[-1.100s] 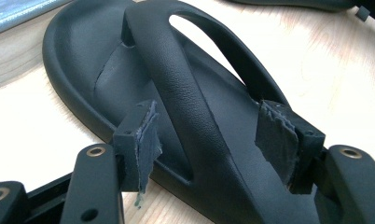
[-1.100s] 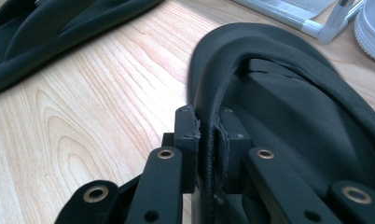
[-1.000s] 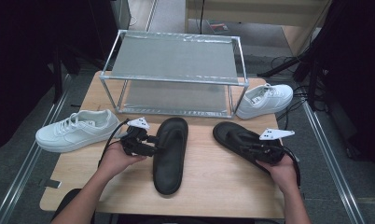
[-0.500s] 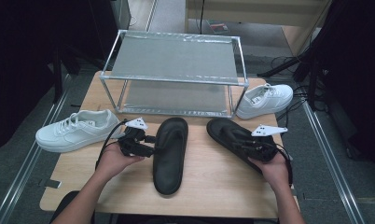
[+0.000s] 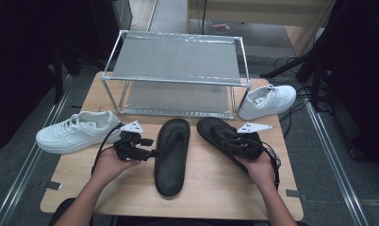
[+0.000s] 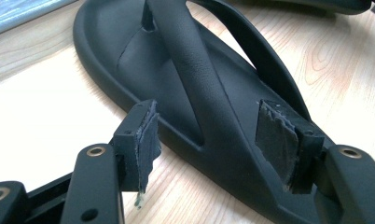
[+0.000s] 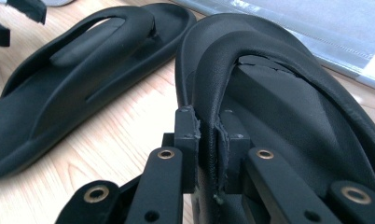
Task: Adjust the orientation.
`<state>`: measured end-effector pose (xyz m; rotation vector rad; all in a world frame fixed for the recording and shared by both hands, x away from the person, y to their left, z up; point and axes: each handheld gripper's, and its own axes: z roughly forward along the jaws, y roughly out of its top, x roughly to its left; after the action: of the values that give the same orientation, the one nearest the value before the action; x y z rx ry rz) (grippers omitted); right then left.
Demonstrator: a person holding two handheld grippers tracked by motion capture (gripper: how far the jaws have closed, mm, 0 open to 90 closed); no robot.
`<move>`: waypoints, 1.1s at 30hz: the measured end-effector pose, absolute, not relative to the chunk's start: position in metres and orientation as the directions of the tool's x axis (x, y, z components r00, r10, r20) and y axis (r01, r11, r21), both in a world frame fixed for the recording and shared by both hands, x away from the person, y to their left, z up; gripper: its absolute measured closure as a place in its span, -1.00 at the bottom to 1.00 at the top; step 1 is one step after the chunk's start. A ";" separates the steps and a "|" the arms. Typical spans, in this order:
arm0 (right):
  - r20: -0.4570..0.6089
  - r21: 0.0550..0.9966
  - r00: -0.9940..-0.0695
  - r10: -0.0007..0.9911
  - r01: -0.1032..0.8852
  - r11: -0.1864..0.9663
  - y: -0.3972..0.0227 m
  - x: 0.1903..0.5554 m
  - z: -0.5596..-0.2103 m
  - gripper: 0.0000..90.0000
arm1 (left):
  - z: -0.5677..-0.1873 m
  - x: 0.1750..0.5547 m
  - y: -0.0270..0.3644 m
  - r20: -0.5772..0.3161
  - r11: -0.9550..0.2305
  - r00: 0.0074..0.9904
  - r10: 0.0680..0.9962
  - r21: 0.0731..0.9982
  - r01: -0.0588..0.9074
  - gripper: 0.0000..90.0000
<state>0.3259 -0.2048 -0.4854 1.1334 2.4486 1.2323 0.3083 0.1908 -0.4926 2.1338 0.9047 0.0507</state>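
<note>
Two black flip-flops lie on the wooden table (image 5: 211,188). The left flip-flop (image 5: 171,153) rests flat at the middle. My left gripper (image 5: 150,149) stands open at its left edge, with the sandal's strap (image 6: 209,79) between the pads but not pinched. The right flip-flop (image 5: 225,139) is angled toward the back left. My right gripper (image 5: 237,145) is shut on its strap (image 7: 211,107), the pads pressed against both sides of it.
A metal two-tier rack (image 5: 176,75) stands at the back of the table. A white sneaker (image 5: 74,132) lies at the left edge and another white sneaker (image 5: 267,101) at the back right beside the rack.
My right gripper has moved the right flip-flop leftward, closer to the left one. The left hand has stayed in place.
</note>
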 end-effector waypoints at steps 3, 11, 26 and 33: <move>0.197 0.740 -0.683 0.703 0.574 0.350 -0.199 0.329 -0.487 0.82 | -0.493 0.307 0.193 -0.252 -0.420 0.738 0.626 0.689 0.591 -0.13; 0.201 0.697 -0.667 0.717 0.612 0.374 -0.184 0.337 -0.491 0.81 | -0.494 0.299 0.201 -0.254 -0.404 0.724 0.642 0.691 0.600 -0.13; 0.161 0.681 -0.666 0.729 0.609 0.406 -0.163 0.340 -0.502 0.79 | -0.496 0.294 0.204 -0.252 -0.395 0.717 0.649 0.695 0.601 -0.13; 0.196 0.688 -0.666 0.719 0.616 0.384 -0.164 0.340 -0.501 0.59 | -0.496 0.295 0.204 -0.256 -0.394 0.718 0.647 0.694 0.603 -0.13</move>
<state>0.3398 -0.1644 -0.5012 1.2138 2.4985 1.1508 0.2948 0.2040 -0.4961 2.1080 0.9455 0.0695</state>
